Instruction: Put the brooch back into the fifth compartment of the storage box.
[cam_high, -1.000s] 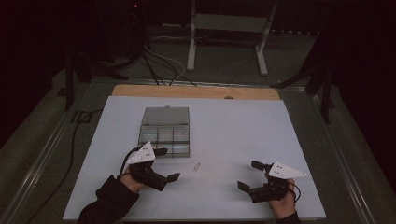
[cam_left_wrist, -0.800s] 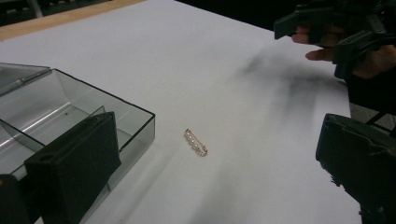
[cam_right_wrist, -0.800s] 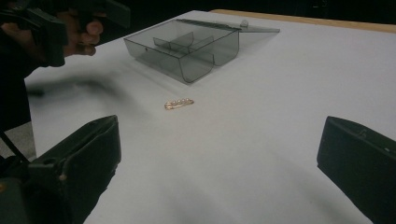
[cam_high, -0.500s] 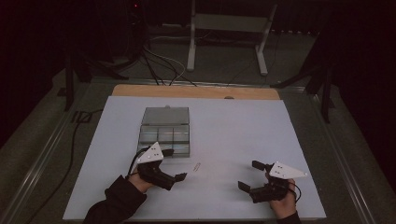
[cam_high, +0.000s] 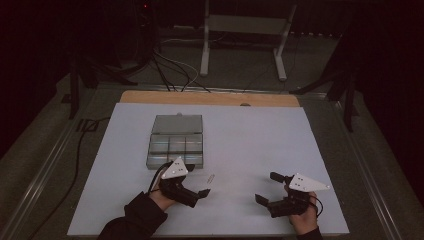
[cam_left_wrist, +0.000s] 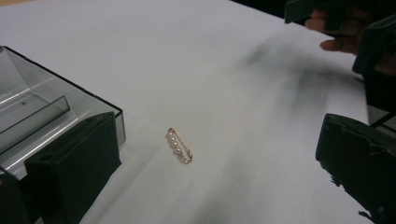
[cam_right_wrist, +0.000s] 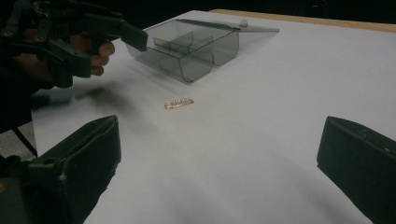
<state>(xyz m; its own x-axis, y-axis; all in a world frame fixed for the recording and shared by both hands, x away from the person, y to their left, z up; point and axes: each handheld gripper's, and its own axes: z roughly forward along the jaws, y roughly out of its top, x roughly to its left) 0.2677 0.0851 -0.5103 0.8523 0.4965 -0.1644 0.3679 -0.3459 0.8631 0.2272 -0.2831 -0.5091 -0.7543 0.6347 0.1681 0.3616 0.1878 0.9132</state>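
Pin: we see a small gold pin (cam_left_wrist: 179, 145) with a row of pearl-like beads lying flat on the white table (cam_high: 260, 135), nothing touching it. In the high view it lies just in front of the box's near right corner, at (cam_high: 210, 178); the right gripper view shows it at (cam_right_wrist: 179, 103).
Box: we find a clear grey box (cam_high: 176, 146) with its lid laid back flat on the far side. Dividers split it into compartments; we cannot tell whether anything lies in them. Its near corner shows in the left gripper view (cam_left_wrist: 28, 112).
Left gripper: our left gripper (cam_high: 196, 194) hangs near the pin, on the near side of it, jaws spread wide with nothing between them. In its own view the pin lies ahead, between the two black jaws and closer to the left one. The left jaw overlaps the corner of the box in that view.
Right gripper: our right gripper (cam_high: 267, 189) sits well apart from the pin, near the table's near right corner. Its jaws also stand wide apart and hold nothing. Its own view looks across bare table toward the pin, the box and the left gripper (cam_right_wrist: 112, 35).
Hands: our left hand (cam_high: 162, 195) and right hand (cam_high: 302, 220) each wrap a gripper, coming in from the near edge.
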